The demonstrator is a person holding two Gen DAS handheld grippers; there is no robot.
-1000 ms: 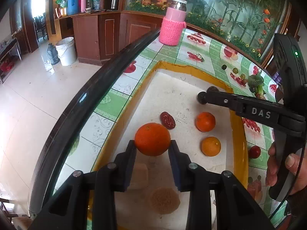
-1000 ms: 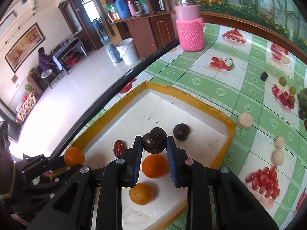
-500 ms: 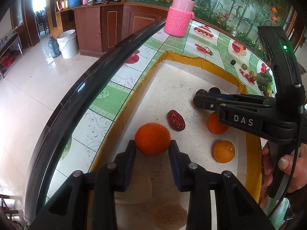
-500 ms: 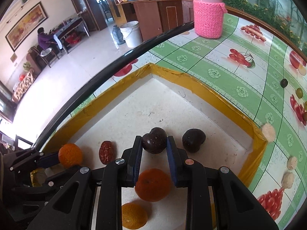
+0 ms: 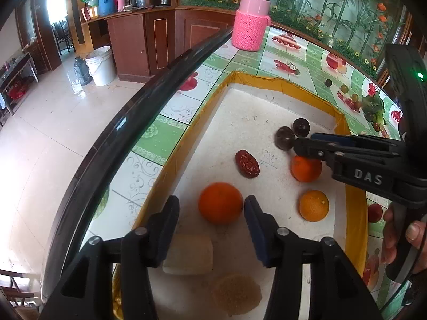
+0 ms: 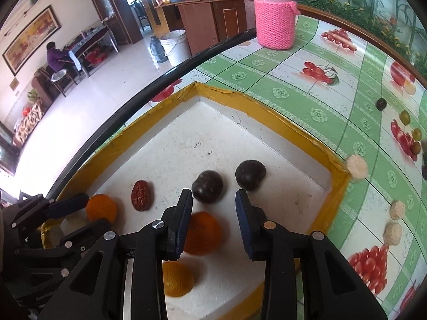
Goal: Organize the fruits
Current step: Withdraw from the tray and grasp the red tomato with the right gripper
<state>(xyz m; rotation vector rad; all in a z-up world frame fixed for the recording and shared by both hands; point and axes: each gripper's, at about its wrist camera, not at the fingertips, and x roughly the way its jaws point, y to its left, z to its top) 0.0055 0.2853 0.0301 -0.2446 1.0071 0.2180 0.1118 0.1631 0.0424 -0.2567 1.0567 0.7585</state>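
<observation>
A white foam tray with a yellow taped rim (image 5: 269,82) (image 6: 267,106) holds the fruit. My left gripper (image 5: 210,208) has its jaws opening around a big orange (image 5: 220,202) that rests on the tray floor. There is a gap at the left pad. My right gripper (image 6: 213,197) is also opening, and a dark round fruit (image 6: 207,186) lies loose at its tips, beside a second dark fruit (image 6: 250,174). A red date (image 6: 142,196) and two more oranges (image 6: 202,233) (image 6: 177,278) lie in the tray too.
A pink knit-covered jar (image 6: 275,24) stands at the table's far end. Small loose fruits (image 6: 381,104) and pale round pieces (image 6: 357,166) lie on the patterned cloth. A white block (image 5: 188,253) sits under my left gripper. The table's black edge (image 5: 133,112) runs along the left.
Both pairs of jaws have spread. The orange and the dark fruit, each gripped before, now sit free on the tray floor. The right gripper has sunk toward the tray.
</observation>
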